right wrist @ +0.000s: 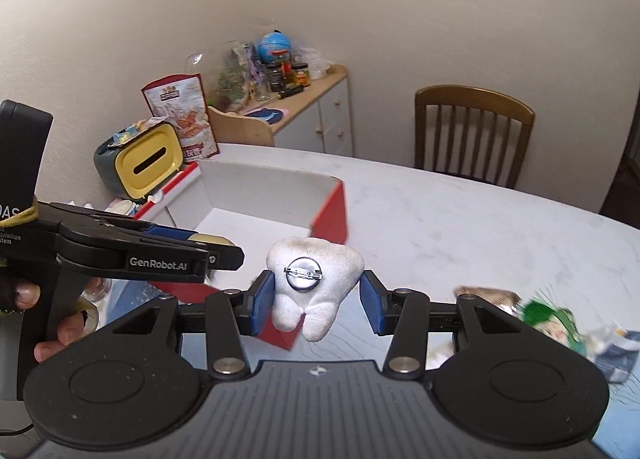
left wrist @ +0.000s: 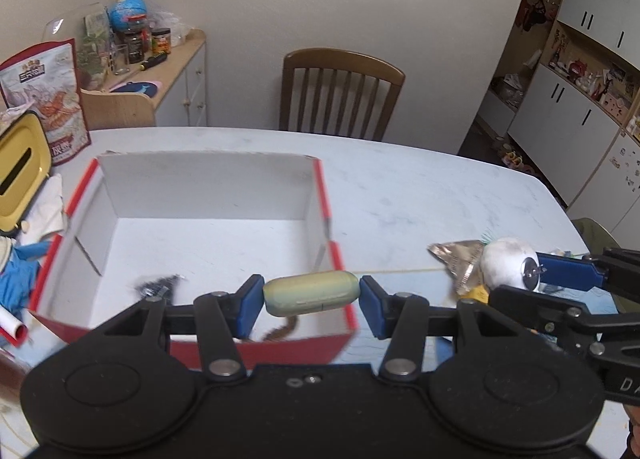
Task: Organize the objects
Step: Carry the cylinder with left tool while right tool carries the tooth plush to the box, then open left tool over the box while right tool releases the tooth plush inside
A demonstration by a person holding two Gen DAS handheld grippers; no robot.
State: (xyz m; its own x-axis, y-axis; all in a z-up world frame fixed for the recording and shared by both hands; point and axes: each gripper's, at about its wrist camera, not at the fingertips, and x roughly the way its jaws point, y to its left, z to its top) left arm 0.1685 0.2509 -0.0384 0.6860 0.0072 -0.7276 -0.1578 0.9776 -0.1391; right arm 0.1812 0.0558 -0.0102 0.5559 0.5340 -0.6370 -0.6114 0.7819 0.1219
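The left gripper pinches a pale green capsule-shaped case end to end between its blue pads, held over the near right corner of an open red-and-white cardboard box. A small dark blurred item lies on the box floor. The right gripper holds a white tooth-shaped plush with a round metal pin-back on it; the left pad touches the plush, while a slight gap shows at the right pad.

In the right wrist view the left gripper's side reads "GenRobot.AI", and a person's fingers wrap its handle.

The worktop is white and marbled. To the right lie a crumpled foil wrapper and, only in the right wrist view, a green-haired toy. To the left stand a yellow-lidded bin and a red-edged snack pouch with Chinese print. Behind are a wooden chair, a cluttered sideboard with a globe, and, in the left view only, white cabinets.
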